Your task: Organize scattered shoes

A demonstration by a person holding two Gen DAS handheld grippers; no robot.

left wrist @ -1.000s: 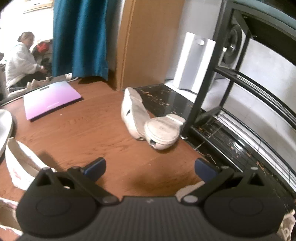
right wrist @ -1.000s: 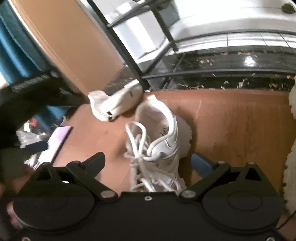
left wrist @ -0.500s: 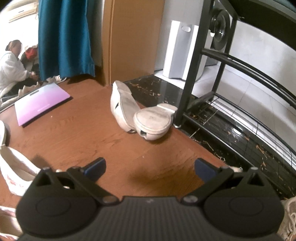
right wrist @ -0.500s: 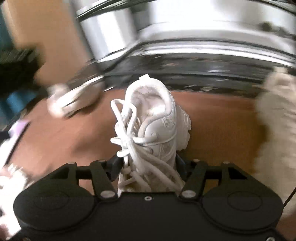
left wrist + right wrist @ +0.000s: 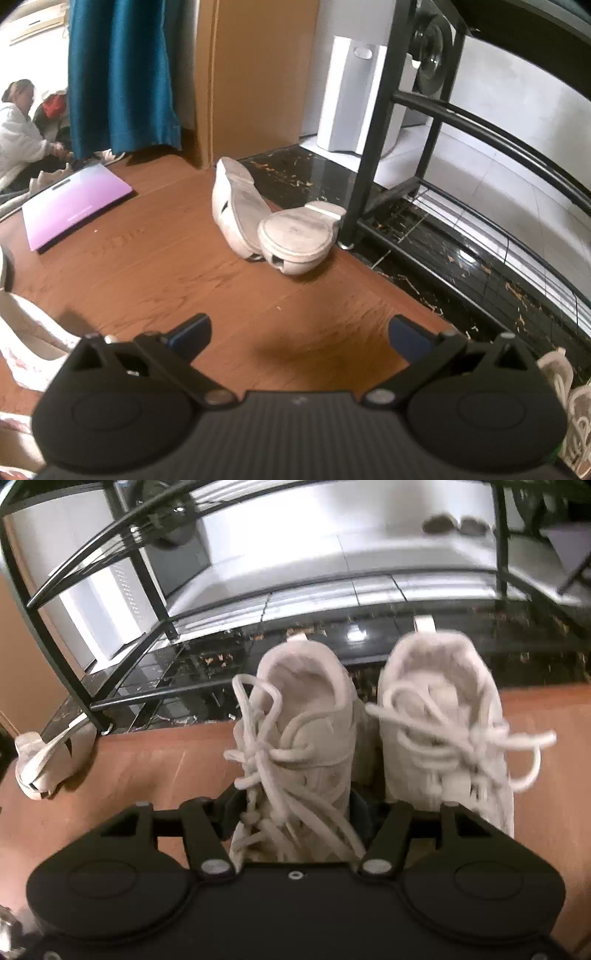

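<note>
Right wrist view: right gripper (image 5: 295,805) clamped on a white laced sneaker (image 5: 299,746) at centre frame, pads pressed on both its sides; the jaws have just been closing, then eased slightly. The sneaker's long axis runs up the frame, heel toward the top, toe end hidden under the gripper body. A second white sneaker (image 5: 443,731) sits just beside it to the right, parallel, heel also toward the top, laces splayed right. Both are on the brown wood floor (image 5: 147,760) at the edge of the black metal shoe rack (image 5: 140,686), whose bottom shelf looks bare in the part shown. A pale flat shoe (image 5: 48,760) lies at left by the rack's leg.

Left wrist view: left gripper (image 5: 299,332) has jaws spread apart, nothing between them, over bare floor. Two pale flat shoes (image 5: 273,225) lie soles-up at centre, touching, beside the rack's leg. Purple flat board (image 5: 74,203) at upper left; a seated person (image 5: 18,136) at far left edge.
</note>
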